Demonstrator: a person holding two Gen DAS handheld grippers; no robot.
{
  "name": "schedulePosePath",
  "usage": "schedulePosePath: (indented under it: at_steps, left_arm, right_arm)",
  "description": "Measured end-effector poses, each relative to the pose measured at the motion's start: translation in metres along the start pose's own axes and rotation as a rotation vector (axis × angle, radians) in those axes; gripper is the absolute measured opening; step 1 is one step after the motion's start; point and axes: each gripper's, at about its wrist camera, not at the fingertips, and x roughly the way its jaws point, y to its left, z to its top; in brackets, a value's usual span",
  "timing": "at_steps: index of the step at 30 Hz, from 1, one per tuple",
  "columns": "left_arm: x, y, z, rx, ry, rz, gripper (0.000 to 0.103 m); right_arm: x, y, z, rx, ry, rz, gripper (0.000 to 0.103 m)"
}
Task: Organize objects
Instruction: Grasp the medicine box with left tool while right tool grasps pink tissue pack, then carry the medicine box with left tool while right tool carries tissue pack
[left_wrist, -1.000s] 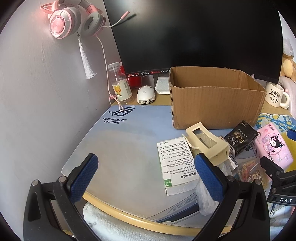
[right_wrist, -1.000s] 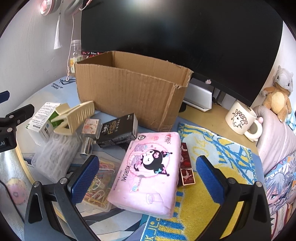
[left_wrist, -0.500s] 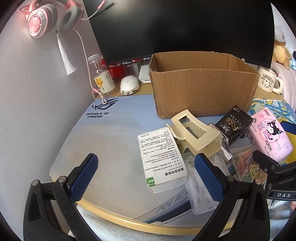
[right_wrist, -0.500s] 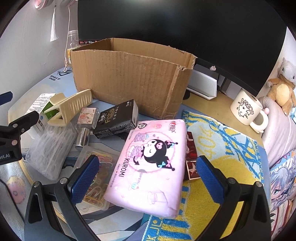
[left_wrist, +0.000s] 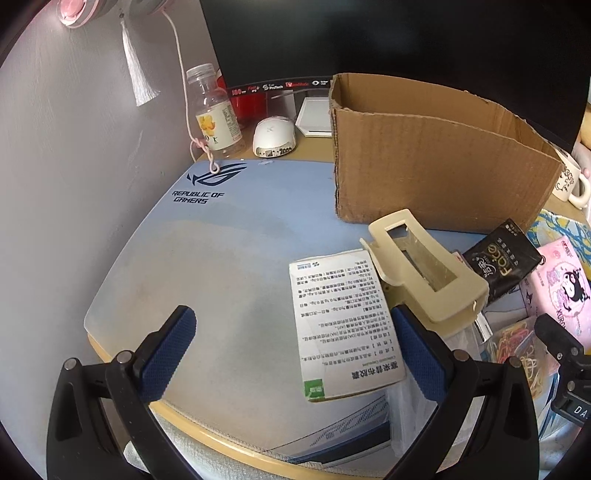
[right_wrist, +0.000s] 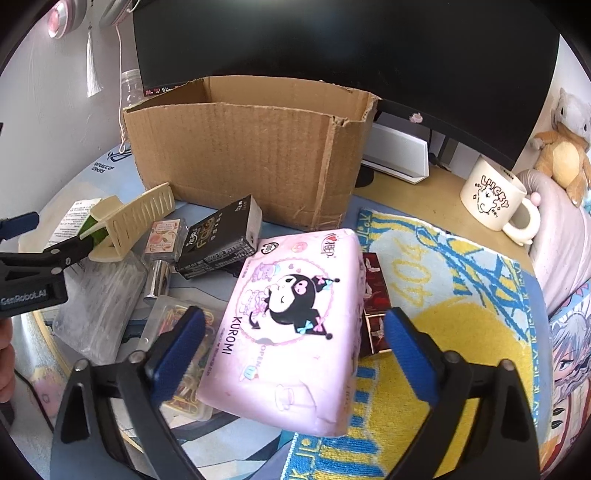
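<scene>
Fingers (right_wrist: 177, 354) of the right gripper (right_wrist: 291, 350) are spread wide and nothing is held; the pink tissue pack (right_wrist: 291, 317) is seen between them at the lower centre of the right view, apparently untouched. That pack is judged light, soft and slightly slippery in its plastic wrap, so it is best taken across its narrow width near the middle, where it can be squeezed without harm. Behind it, at the upper centre, the open cardboard box (right_wrist: 240, 151) is presumably meant to receive things. In the left view, the left gripper (left_wrist: 291, 343) is likewise held wide open and empty, with the white medicine box (left_wrist: 343, 325) lying just inside its right finger, at the lower centre of the frame.
</scene>
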Motion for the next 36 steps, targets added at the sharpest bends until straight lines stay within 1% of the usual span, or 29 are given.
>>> schedulePosePath:
  at_steps: [1,2,3,5,6,8,9,10,11,12,14,15,16,17,18,20,21,24,26,30,36]
  left_arm:
    - [0.002,0.003,0.001,-0.017,0.008,-0.013,0.103]
    - [0.003,0.006,0.001,-0.034,0.015,-0.027,0.103]
    - [0.005,0.008,0.001,-0.046,0.02,-0.038,0.103]
    - [0.006,0.01,0.001,-0.056,0.023,-0.053,0.103]
    - [0.006,0.01,0.0,-0.055,0.022,-0.058,0.101]
    - [0.005,0.009,0.0,-0.048,0.018,-0.082,0.089]
    - [0.007,0.008,0.0,-0.04,0.033,-0.093,0.08]
    - [0.011,0.006,-0.001,-0.032,0.051,-0.097,0.076]
    - [0.014,0.005,-0.001,-0.025,0.063,-0.094,0.076]
    - [0.014,0.005,0.0,-0.029,0.053,-0.088,0.075]
    - [0.015,0.005,0.002,-0.029,0.059,-0.097,0.068]
    - [0.016,0.005,0.002,-0.033,0.065,-0.116,0.056]
    - [0.017,0.006,0.001,-0.037,0.076,-0.135,0.046]
    - [0.018,0.006,0.001,-0.04,0.079,-0.141,0.046]
    - [0.018,0.006,0.001,-0.04,0.076,-0.132,0.046]
    - [0.017,0.008,0.001,-0.049,0.064,-0.117,0.046]
    - [0.016,0.009,0.002,-0.057,0.056,-0.118,0.045]
    - [0.011,0.016,0.001,-0.081,0.024,-0.121,0.045]
    - [0.007,0.019,0.0,-0.091,0.004,-0.109,0.045]
    - [-0.002,0.021,-0.002,-0.094,-0.035,-0.095,0.045]
    - [-0.015,0.026,0.001,-0.1,-0.081,-0.099,0.045]
  right_arm:
    - [0.0,-0.001,0.0,0.007,0.0,0.011,0.089]
    - [-0.001,-0.002,0.0,0.013,-0.003,0.018,0.082]
    - [-0.001,-0.002,0.0,0.018,-0.006,0.025,0.08]
    - [-0.001,-0.002,0.0,0.023,-0.007,0.024,0.08]
    - [-0.001,-0.002,0.0,0.023,-0.009,0.022,0.08]
    - [-0.001,-0.001,0.0,0.024,-0.012,0.018,0.08]
    - [-0.001,0.0,0.0,0.024,-0.014,0.017,0.08]
    - [-0.001,0.0,0.0,0.025,-0.016,0.016,0.08]
    - [0.0,0.0,0.0,0.027,-0.018,0.016,0.08]
    - [0.0,0.001,0.0,0.029,-0.022,0.015,0.08]
    - [0.001,0.002,0.0,0.032,-0.031,0.016,0.08]
    - [0.001,0.002,0.0,0.032,-0.032,0.017,0.08]
    - [0.002,0.003,0.001,0.031,-0.034,0.018,0.08]
    - [0.002,0.003,0.001,0.032,-0.036,0.019,0.08]
    - [0.003,0.003,0.001,0.034,-0.037,0.023,0.078]
    - [0.003,0.001,0.002,0.044,-0.041,0.022,0.069]
    - [0.004,0.0,0.003,0.046,-0.034,0.018,0.069]
    - [0.004,-0.009,0.004,0.091,-0.021,0.051,0.067]
    - [0.003,-0.015,0.004,0.123,-0.021,0.08,0.067]
    - [-0.003,-0.022,0.006,0.159,-0.05,0.113,0.067]
    - [-0.014,-0.032,0.009,0.214,-0.085,0.147,0.066]
